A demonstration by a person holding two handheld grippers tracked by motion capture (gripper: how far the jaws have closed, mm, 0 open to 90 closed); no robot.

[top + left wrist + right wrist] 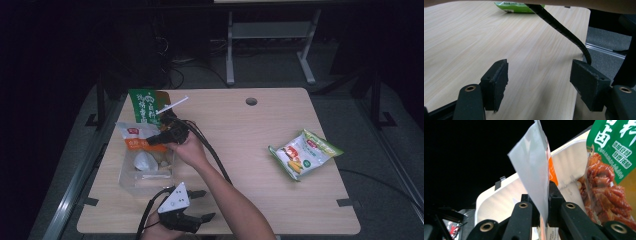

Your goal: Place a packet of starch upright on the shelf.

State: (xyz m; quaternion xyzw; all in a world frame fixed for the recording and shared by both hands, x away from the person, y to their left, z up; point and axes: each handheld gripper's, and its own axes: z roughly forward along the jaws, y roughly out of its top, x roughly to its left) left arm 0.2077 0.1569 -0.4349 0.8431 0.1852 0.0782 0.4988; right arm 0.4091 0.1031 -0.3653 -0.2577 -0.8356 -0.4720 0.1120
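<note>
Jaws of the right gripper pinch a white-orange pouch; left gripper gapes over the wooden table.

Light wood table is carrying a clear plastic container at left and a green-white snack bag at right.

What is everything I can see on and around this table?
Table: one, light wood, centre of the high view.
Clear bin: one, see-through, left side of the table.
Orange and white packet: one, standing in the bin, its edge between the right gripper's jaws.
Green and orange packet: one, upright at the bin's far end.
Green and white snack bag: one, lying flat on the table's right side.
Table hole: one, dark, far edge.
Right gripper: one, black, at the bin, pinching the packet.
Left gripper: one, black, near edge, jaws wide apart, nothing between.
</note>
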